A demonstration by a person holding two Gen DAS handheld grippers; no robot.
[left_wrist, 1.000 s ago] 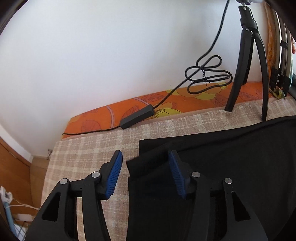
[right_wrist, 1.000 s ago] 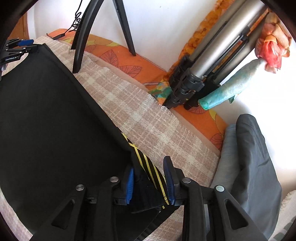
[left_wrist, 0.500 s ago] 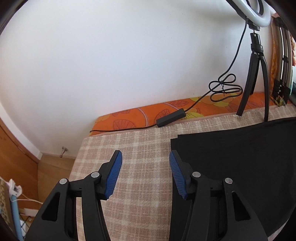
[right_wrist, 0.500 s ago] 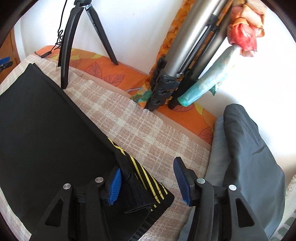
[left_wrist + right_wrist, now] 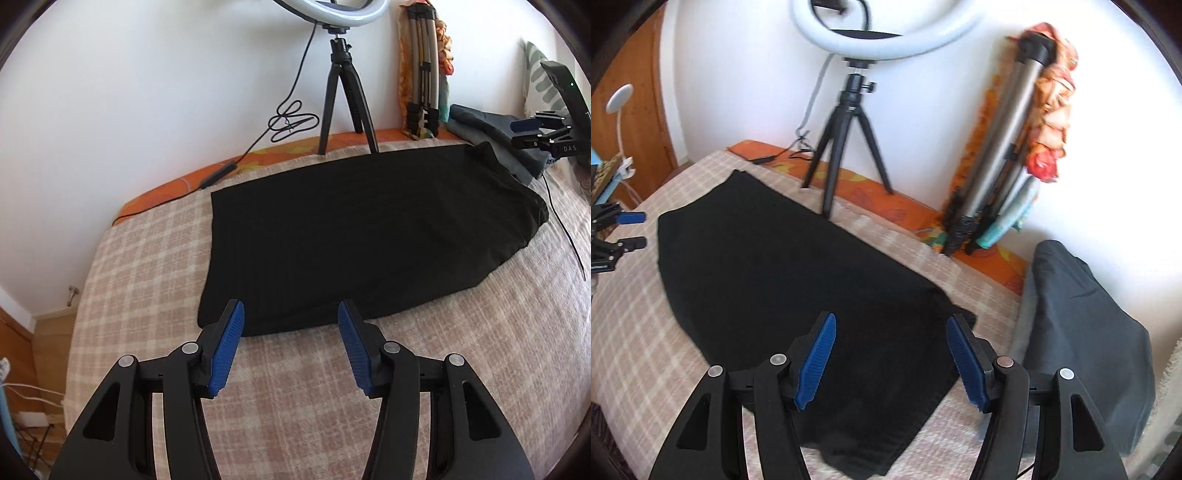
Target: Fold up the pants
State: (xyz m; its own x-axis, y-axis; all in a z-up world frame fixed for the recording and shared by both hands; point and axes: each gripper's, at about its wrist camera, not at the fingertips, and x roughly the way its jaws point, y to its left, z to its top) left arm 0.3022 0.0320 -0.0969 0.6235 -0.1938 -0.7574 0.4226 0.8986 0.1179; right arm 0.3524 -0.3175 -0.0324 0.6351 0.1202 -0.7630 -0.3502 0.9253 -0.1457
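On the bed, a checked blanket (image 5: 332, 387) covers nearly the whole surface and gives a flat place for folding. The black pants (image 5: 351, 236) lie on it as one long dark strip, already folded lengthwise I judge, reaching in the left wrist view from about 9 o'clock to 3 o'clock, with no gripper touching them. At 3 o'clock of the right wrist view a pile of grey clothes (image 5: 1082, 332) rests near the wall, just beside the wide end of the pants, probably waiting for its turn or already finished. A ring light on a small tripod (image 5: 849, 140) stands at 12 o'clock behind the pants, near their far edge, and a folded tripod (image 5: 993, 155) leans on the wall at 1 o'clock. The right gripper (image 5: 890, 354) hangs above the wide end of the pants at 6 o'clock; its jaws have just been opening and now stand spread, with no cloth between them. The left gripper (image 5: 291, 347) hangs above the blanket at the near edge of the narrow end, also spread and empty. Both seem pulled back so that the next fold, end to end, can be chosen.
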